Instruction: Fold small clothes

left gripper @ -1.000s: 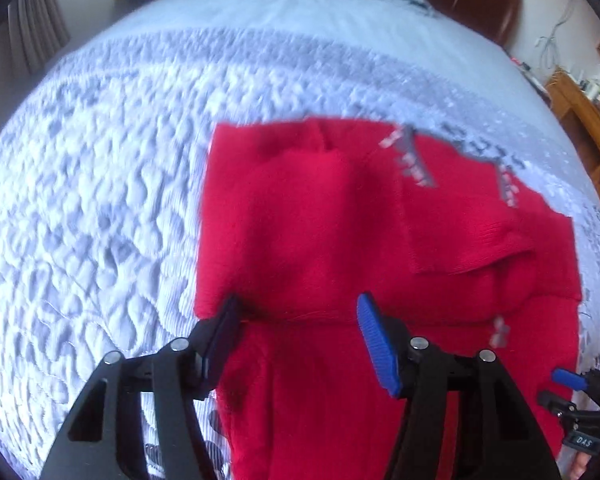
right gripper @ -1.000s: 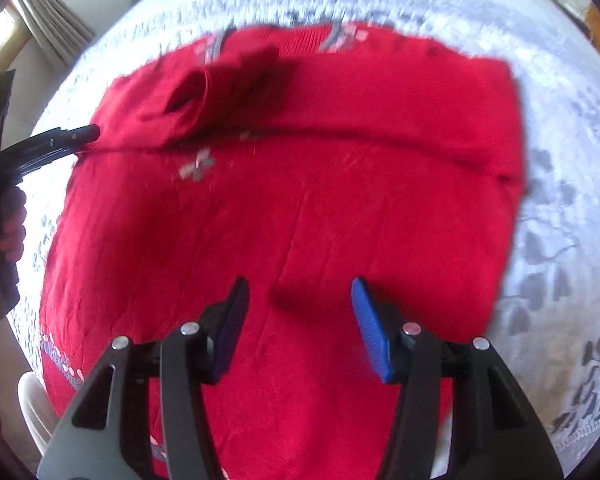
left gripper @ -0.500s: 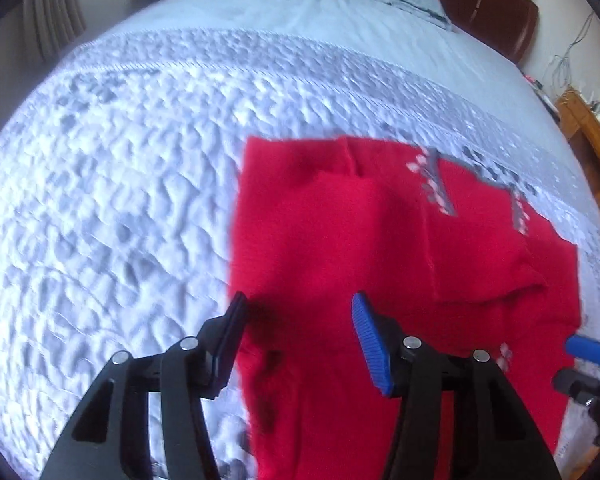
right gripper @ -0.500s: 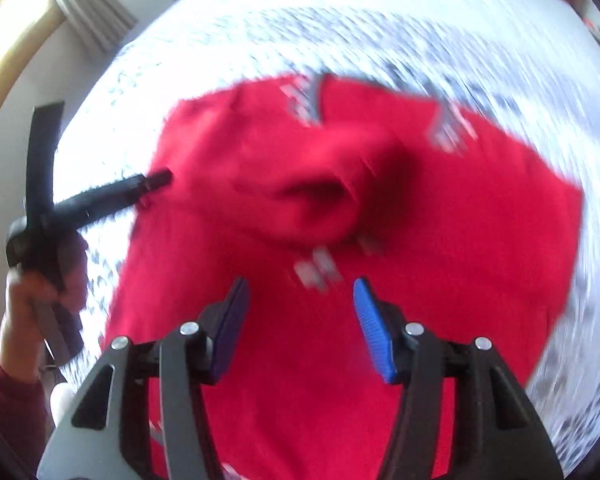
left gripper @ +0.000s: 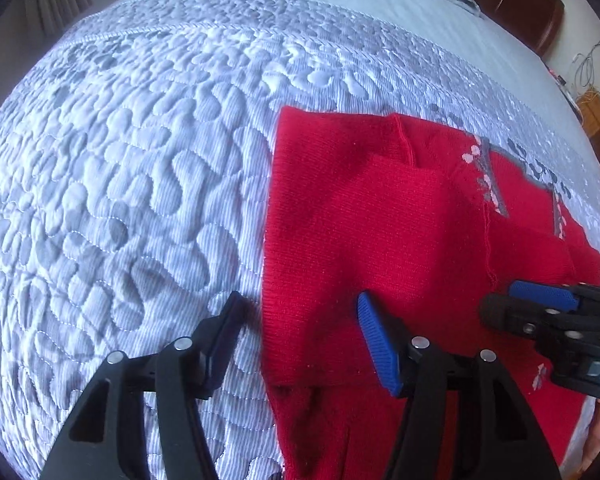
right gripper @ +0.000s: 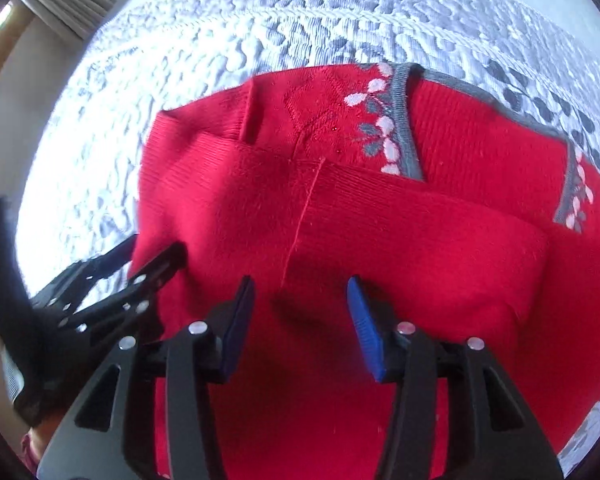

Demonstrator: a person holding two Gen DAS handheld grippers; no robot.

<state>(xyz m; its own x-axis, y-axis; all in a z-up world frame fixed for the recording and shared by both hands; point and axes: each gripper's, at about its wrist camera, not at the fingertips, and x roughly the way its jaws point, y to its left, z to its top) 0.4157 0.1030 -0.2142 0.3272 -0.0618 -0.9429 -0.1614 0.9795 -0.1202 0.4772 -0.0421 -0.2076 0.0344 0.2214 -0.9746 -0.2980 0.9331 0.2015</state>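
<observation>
Lying flat on a bed covered with a pale blue-grey quilted bedspread [left gripper: 120, 200], the small red knitted sweater [left gripper: 380, 232] has a grey neckline band trimmed with pink-and-white leaf motifs [right gripper: 384, 120], and one sleeve is folded across its chest so that a straight folded edge runs across the body in the right wrist view. The knit shows fine ribbing, a thin raised seam runs down the folded part, and the left edge of the garment forms a clean straight line against the bedspread. The left gripper [left gripper: 300, 336] hovers over that left edge, one black finger above the bedspread and the blue-padded finger above the red knit; its jaws are opening, with the sweater's edge below the gap but nothing pinched between the pads. The right gripper [right gripper: 298, 320] hangs above the middle of the sweater, just below the folded sleeve; its jaws are closing, still apart, and no cloth is caught between them. Each gripper shows at the side of the other's view, near one another over the garment. A dark brown headboard [left gripper: 516, 4] stands at the far end of the bed, and a pleated curtain [right gripper: 68, 4] hangs beyond the bedspread's edge.
</observation>
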